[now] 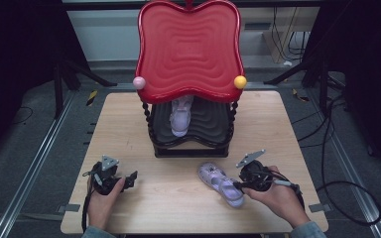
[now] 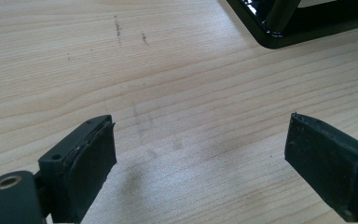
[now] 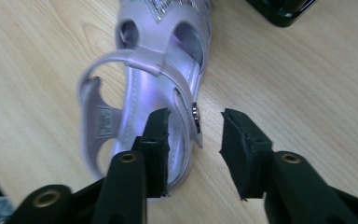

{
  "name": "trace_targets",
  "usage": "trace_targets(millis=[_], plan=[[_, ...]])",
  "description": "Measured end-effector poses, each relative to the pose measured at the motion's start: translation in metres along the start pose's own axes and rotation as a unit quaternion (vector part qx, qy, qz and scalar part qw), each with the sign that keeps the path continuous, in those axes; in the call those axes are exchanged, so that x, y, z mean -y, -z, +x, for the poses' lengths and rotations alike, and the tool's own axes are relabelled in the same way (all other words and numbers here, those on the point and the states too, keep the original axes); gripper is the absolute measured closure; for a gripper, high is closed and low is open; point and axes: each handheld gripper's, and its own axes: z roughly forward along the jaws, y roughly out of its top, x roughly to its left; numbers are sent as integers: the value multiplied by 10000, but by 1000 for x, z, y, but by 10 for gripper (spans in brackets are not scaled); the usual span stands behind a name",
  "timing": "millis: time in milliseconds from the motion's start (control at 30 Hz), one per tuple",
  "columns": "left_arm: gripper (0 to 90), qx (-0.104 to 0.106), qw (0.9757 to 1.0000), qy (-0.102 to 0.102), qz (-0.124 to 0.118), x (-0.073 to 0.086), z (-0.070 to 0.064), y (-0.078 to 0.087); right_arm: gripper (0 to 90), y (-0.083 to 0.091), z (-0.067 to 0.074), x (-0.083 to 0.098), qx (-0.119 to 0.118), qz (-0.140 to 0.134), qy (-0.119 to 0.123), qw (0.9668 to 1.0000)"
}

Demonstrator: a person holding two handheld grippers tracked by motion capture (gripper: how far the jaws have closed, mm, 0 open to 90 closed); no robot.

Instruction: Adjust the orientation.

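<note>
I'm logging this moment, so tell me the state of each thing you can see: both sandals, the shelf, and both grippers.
Sandal on the table: lying sole down, strap fastened, side wall between the right jaws, not pressed.
Sandal on the lower shelf: resting flat, toe toward the person.
Red top tray: bare.
Left gripper: open, over bare wood.
Right gripper: open.

Right tongs (image 1: 239,185) — at lilac sandal (image 1: 220,183)
</note>
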Motion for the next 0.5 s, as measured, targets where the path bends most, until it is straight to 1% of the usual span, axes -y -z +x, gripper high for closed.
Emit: trace_targets(millis=[67, 100, 167, 200, 333, 400, 500], plan=[[81, 0, 10000, -8, -13, 0, -1, 0, 589, 9, 3, -2, -49, -73, -32, 10000], [81, 0, 10000, -15, -3, 0, -1, 0, 586, 16, 5, -3, -83, -105, -11, 9999], [80, -7, 10000, -29, 18, 0, -1, 0, 568, 23, 10, -5, -110, -165, -31, 9998], [81, -9, 10000, -43, 23, 0, -1, 0, 573, 25, 12, -6, -138, -190, -43, 9997], [81, -8, 10000, -32, 17, 0, -1, 0, 581, 24, 22, -8, -316, -142, 16, 9994], [81, -10, 10000, -47, 20, 0, 0, -1, 591, 22, 26, -9, -429, -96, 17, 9990], [81, -6, 10000, -40, 37, 1, 0, -1, 599, 16, 30, -10, -524, -30, 36, 9986]])
